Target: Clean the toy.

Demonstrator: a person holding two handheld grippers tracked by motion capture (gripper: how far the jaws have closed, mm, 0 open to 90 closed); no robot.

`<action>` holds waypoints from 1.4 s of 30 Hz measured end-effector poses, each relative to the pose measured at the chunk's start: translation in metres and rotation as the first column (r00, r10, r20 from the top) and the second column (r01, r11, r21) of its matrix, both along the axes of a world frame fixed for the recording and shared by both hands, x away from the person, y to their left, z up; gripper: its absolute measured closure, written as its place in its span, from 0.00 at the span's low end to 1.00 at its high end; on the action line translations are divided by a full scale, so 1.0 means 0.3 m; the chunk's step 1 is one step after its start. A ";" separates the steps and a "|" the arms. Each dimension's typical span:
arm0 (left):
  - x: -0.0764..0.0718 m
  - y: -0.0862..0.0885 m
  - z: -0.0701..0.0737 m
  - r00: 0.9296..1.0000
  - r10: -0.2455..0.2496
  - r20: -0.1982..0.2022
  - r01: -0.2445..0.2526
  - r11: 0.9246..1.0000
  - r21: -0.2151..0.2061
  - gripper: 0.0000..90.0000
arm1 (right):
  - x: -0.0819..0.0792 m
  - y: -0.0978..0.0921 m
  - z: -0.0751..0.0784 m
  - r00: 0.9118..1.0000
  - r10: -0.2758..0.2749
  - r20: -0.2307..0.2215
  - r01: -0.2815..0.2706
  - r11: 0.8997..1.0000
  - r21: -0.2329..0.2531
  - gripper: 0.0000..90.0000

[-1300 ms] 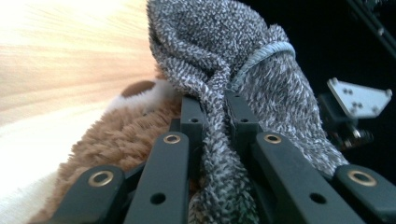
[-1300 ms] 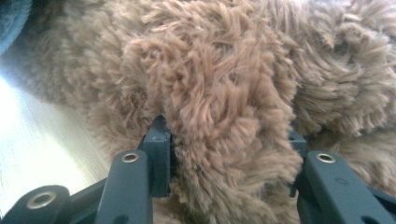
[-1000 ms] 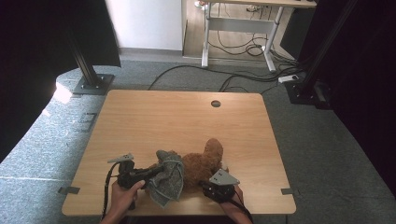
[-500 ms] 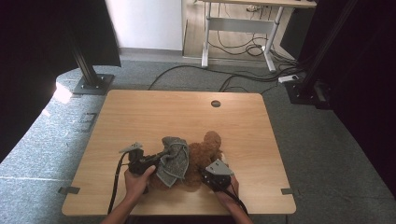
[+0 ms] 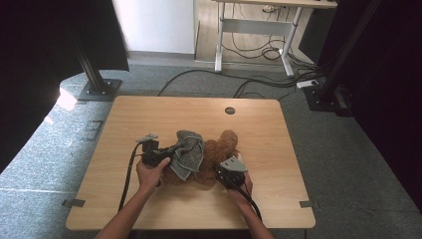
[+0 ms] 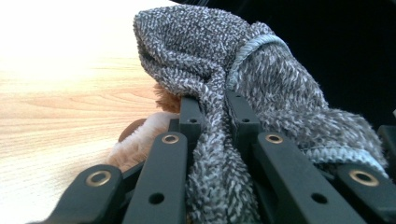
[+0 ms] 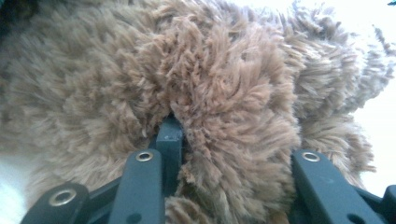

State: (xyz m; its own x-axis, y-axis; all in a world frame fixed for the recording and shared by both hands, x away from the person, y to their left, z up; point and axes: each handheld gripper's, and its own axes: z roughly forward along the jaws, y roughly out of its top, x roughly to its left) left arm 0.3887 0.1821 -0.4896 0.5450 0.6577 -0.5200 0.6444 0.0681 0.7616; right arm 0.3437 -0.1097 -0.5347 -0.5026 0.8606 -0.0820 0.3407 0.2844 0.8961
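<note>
Pinching the grey cloth (image 6: 219, 140), the left hand-held gripper (image 6: 214, 112) is clamped; right hand-held gripper (image 7: 224, 140) grips the brown plush bear (image 7: 196, 84); tabletop (image 5: 149, 119) beyond lies open.

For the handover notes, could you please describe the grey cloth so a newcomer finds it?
On the wooden table, near the front edge, lies a brown teddy. The cloth is draped over its left side, pinched in the left claw: speckled grey knit with pale blue trim.

Right tongs (image 7: 224, 135) clamp a thick tuft of the brown plush toy (image 7: 140, 74).
</note>
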 end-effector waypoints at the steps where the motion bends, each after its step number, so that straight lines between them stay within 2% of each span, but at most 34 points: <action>1: -0.009 0.003 0.000 1.000 -0.009 0.002 0.009 1.000 0.001 0.88 | -0.007 -0.007 0.001 1.000 0.010 -0.007 -0.010 1.000 0.007 0.67; 4: -0.065 0.013 -0.007 0.999 -0.048 0.016 0.048 0.999 0.002 0.88 | -0.041 -0.030 0.003 0.998 0.049 -0.027 -0.048 0.998 0.029 0.63; 7: -0.131 0.023 -0.014 0.997 -0.080 0.022 0.081 0.997 -0.001 0.88 | -0.101 -0.062 0.002 0.993 0.101 -0.054 -0.099 0.994 0.054 0.58; 10: -0.186 0.034 -0.018 0.994 -0.110 0.029 0.110 0.994 0.002 0.88 | -0.165 -0.087 0.005 0.986 0.149 -0.078 -0.145 0.988 0.057 0.47; 12: -0.213 0.035 -0.025 0.992 -0.120 0.038 0.120 0.993 0.002 0.88 | -0.188 -0.112 0.019 0.978 0.178 -0.105 -0.167 0.981 0.102 0.37; 13: -0.220 0.035 -0.028 0.992 -0.120 0.041 0.120 0.993 0.000 0.88 | -0.191 -0.132 0.035 0.975 0.190 -0.118 -0.172 0.974 0.147 0.31; 15: -0.236 0.035 -0.035 0.991 -0.126 0.050 0.126 0.992 -0.002 0.88 | -0.184 -0.154 0.058 0.974 0.193 -0.121 -0.167 0.965 0.201 0.26; 17: -0.249 0.037 -0.038 0.990 -0.130 0.055 0.130 0.991 0.001 0.88 | -0.161 -0.157 0.073 0.969 0.209 -0.130 -0.179 0.961 0.209 0.20; 19: -0.255 0.040 -0.038 0.990 -0.130 0.055 0.130 0.991 0.003 0.88 | -0.130 -0.130 0.069 0.950 0.264 -0.165 -0.230 0.953 0.200 0.18; 20: -0.257 0.042 -0.036 0.990 -0.128 0.056 0.127 0.992 0.008 0.88 | -0.124 -0.119 0.063 0.945 0.278 -0.173 -0.244 0.950 0.192 0.21; 22: -0.260 0.050 -0.028 0.992 -0.118 0.047 0.118 0.993 0.004 0.88 | -0.120 -0.094 0.044 0.947 0.275 -0.164 -0.247 0.954 0.173 0.30; 23: -0.259 0.054 -0.019 0.992 -0.115 0.043 0.116 0.993 -0.004 0.88 | -0.125 -0.088 0.036 0.949 0.274 -0.156 -0.246 0.953 0.178 0.37; 25: -0.256 0.054 0.007 0.992 -0.114 0.048 0.114 0.993 -0.008 0.88 | -0.144 -0.078 0.024 0.958 0.260 -0.124 -0.241 0.959 0.150 0.45; 28: -0.240 0.015 0.076 0.988 -0.134 0.078 0.135 0.991 -0.016 0.88 | -0.181 -0.043 0.008 0.975 0.215 -0.062 -0.211 0.976 0.056 0.55; 30: -0.227 -0.043 0.130 0.982 -0.158 0.103 0.160 0.987 -0.017 0.88 | -0.192 -0.016 0.002 0.982 0.187 -0.031 -0.187 0.982 0.011 0.58; 32: -0.210 -0.122 0.177 0.974 -0.187 0.126 0.188 0.982 0.006 0.88 | -0.193 0.001 -0.002 0.986 0.166 -0.010 -0.166 0.986 -0.012 0.59; 34: -0.183 -0.211 0.204 0.970 -0.211 0.121 0.210 0.977 0.028 0.88 | -0.190 0.007 -0.004 0.988 0.157 -0.002 -0.157 0.987 -0.017 0.59; 36: -0.149 -0.306 0.208 0.966 -0.243 0.085 0.239 0.969 0.056 0.88 | -0.186 0.002 -0.005 0.989 0.151 0.001 -0.151 0.988 -0.013 0.60; 38: -0.124 -0.372 0.190 0.967 -0.248 0.055 0.240 0.962 0.129 0.88 | -0.185 -0.006 -0.008 0.989 0.147 0.002 -0.147 0.989 -0.012 0.62; 40: -0.100 -0.399 0.156 0.972 -0.236 0.018 0.229 0.959 0.168 0.88 | -0.186 -0.012 -0.011 0.989 0.146 -0.001 -0.146 0.989 -0.009 0.64; 41: -0.100 -0.399 0.156 0.972 -0.236 0.018 0.229 0.959 0.168 0.88 | -0.186 -0.017 -0.013 0.989 0.146 -0.003 -0.146 0.989 -0.011 0.65; 42: -0.090 -0.387 0.135 0.977 -0.214 0.009 0.209 0.962 0.177 0.88 | -0.187 -0.019 -0.014 0.989 0.145 -0.006 -0.145 0.989 -0.014 0.66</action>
State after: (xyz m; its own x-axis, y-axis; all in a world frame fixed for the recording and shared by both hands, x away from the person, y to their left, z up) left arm 0.3618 0.0659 -0.4491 0.6939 0.6052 -0.3902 0.6084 -0.2028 0.7673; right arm 0.2877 -0.1155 -0.5389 -0.6228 0.7771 -0.0906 0.2994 0.3438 0.8900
